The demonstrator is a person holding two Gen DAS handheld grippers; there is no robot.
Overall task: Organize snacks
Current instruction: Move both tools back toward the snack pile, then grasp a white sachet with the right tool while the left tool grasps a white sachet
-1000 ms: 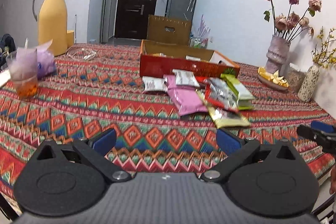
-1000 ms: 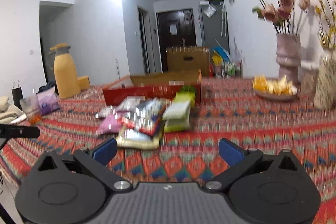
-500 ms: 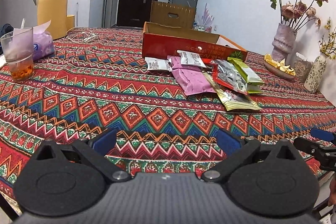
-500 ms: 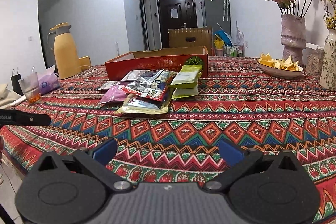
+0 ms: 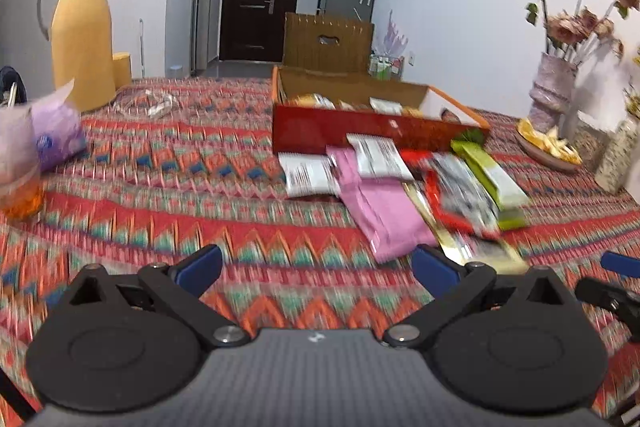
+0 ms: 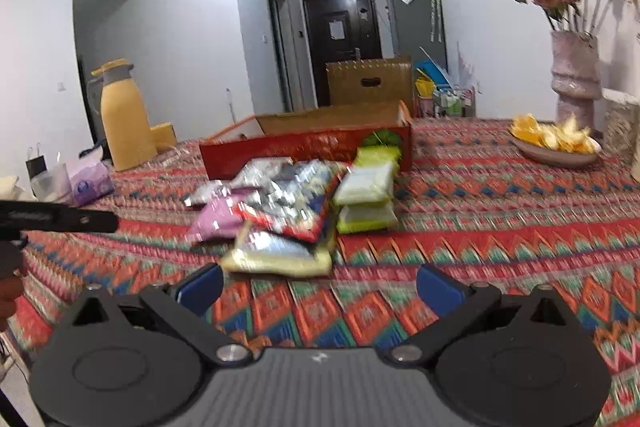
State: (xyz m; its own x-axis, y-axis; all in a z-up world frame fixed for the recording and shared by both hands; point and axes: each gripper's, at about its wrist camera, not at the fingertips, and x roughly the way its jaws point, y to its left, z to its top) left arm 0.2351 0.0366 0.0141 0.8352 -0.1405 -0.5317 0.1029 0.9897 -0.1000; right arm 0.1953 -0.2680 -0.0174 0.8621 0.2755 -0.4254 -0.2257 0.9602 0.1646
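A pile of snack packets lies on the patterned tablecloth in front of a red cardboard box [image 5: 360, 129]. The pile holds a pink packet [image 5: 384, 211], white packets [image 5: 308, 175], a red and silver packet [image 6: 296, 203], green packets [image 6: 368, 183] and a gold packet [image 6: 280, 255]. The box [image 6: 312, 147] has a few packets inside. My left gripper [image 5: 318, 267] is open and empty, short of the pile. My right gripper [image 6: 320, 285] is open and empty, just before the gold packet.
A yellow thermos [image 5: 82, 43], a purple tissue pack [image 5: 56, 135] and a glass of tea [image 5: 18, 171] stand at the left. A vase of dried roses [image 6: 576, 67] and a dish of orange peel [image 6: 556, 143] stand at the right.
Both grippers have moved forward toward the snack pile and now sit over the tablecloth. Both stay open and empty. The views are blurred by the motion.
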